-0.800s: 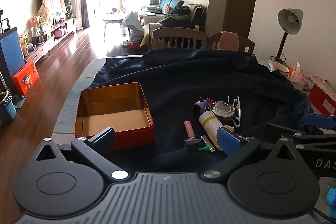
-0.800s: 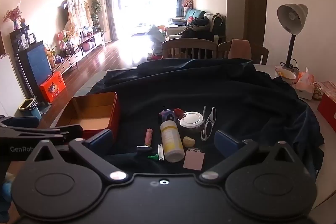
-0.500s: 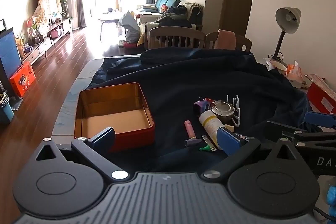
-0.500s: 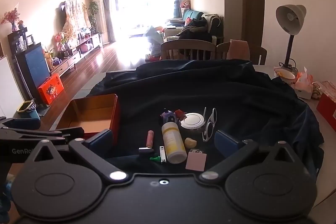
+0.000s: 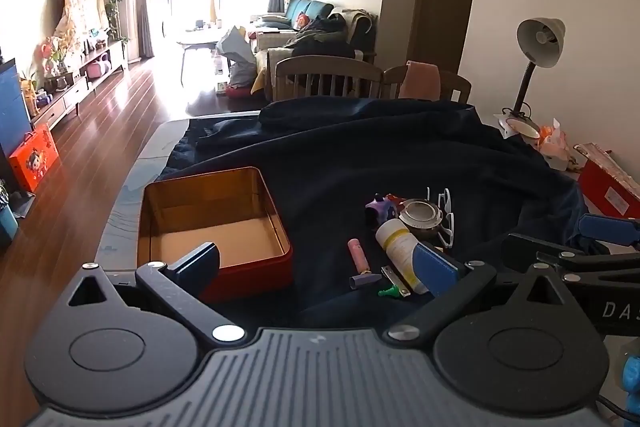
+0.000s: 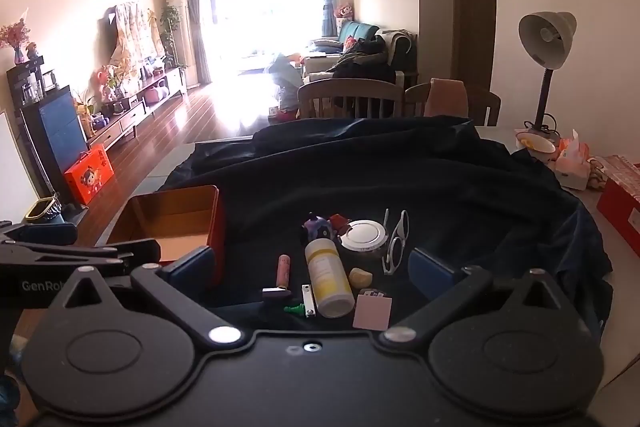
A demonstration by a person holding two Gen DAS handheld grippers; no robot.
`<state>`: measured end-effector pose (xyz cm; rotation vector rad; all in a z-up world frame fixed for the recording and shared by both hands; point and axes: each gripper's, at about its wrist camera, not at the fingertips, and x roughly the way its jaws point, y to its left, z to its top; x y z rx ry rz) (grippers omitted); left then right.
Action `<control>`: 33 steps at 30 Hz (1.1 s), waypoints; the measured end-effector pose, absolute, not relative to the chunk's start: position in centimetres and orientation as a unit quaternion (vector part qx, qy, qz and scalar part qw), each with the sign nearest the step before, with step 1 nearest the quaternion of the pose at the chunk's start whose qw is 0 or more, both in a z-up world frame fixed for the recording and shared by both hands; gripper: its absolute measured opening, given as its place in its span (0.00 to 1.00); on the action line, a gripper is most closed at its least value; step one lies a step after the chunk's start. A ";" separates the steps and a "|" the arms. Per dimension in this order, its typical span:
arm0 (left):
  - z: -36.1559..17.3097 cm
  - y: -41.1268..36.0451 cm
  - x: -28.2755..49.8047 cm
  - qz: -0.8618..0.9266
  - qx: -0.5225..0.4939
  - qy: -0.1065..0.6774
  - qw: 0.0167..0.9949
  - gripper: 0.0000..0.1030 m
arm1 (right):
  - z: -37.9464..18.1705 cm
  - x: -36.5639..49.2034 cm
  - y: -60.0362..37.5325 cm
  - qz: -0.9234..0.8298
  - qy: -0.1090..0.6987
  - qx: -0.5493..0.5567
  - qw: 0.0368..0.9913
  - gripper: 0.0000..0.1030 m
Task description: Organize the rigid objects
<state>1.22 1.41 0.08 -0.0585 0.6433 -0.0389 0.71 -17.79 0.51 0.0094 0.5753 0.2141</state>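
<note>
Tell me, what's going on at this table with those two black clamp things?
A person holds a two-finger gripper in each hand, tidying small items into a box. The left gripper and right gripper both hover open, holding nothing. The red tin sits empty on the dark cloth. The white bottle, pink tube, white glasses and round lid lie clustered beside it, not yet picked up.

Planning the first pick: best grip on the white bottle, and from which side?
Grip the white bottle across its round body at mid-length, coming from above. It lies on its side, long axis pointing away from the right gripper, whose open jaws already straddle it. Watch the clip close by on its left.
</note>
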 end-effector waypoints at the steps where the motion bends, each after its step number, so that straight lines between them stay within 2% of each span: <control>1: 0.1 1.5 1.2 -0.020 -0.029 0.316 0.948 1.00 | 0.5 0.7 -17.8 0.104 0.283 0.005 0.953 1.00; 33: -0.8 3.6 1.4 -0.037 -0.045 0.334 0.941 1.00 | 0.0 0.6 -16.0 0.101 0.299 0.014 0.949 0.98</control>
